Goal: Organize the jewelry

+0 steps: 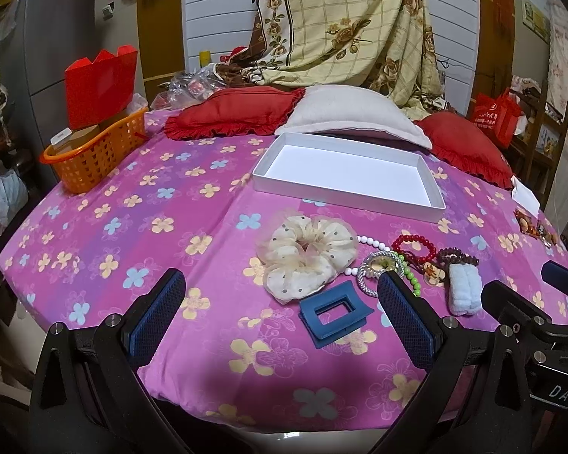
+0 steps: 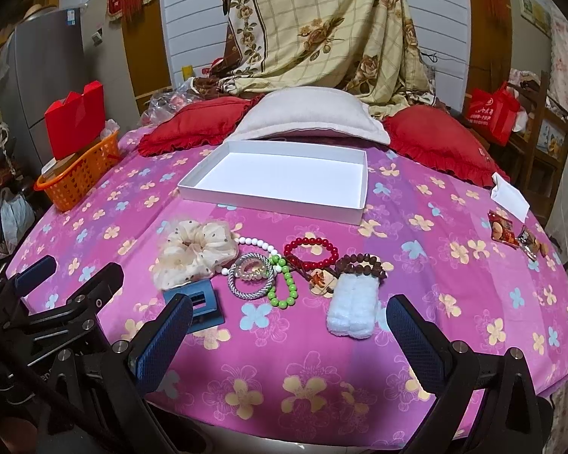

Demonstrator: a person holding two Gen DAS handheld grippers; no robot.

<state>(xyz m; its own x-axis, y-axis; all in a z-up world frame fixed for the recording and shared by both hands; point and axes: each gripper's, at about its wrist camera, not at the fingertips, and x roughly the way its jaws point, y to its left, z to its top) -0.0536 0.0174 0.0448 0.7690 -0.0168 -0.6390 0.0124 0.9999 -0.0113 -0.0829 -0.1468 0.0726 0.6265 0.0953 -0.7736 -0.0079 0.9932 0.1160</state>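
I see a bed covered by a pink flowered sheet [image 1: 132,204], with red pillows [image 1: 231,113] and a white pillow [image 1: 352,113] at its head and an orange basket [image 1: 91,159] at the left edge. A white open box [image 2: 280,178], empty, lies mid-bed. Just in front of it the jewelry is clustered: a cream dotted scrunchie [image 2: 193,253], blue hair claw [image 1: 333,317], silver bangle [image 2: 252,276], green bead bracelet [image 2: 282,283], red bead bracelet [image 2: 312,253], brown bead bracelet [image 2: 361,265] and a white fluffy piece [image 2: 354,312]. My left gripper [image 1: 282,299] and right gripper [image 2: 289,323] both hover with jaws wide apart, holding nothing. Only my right view shows the snack packets [image 2: 515,236] clearly.
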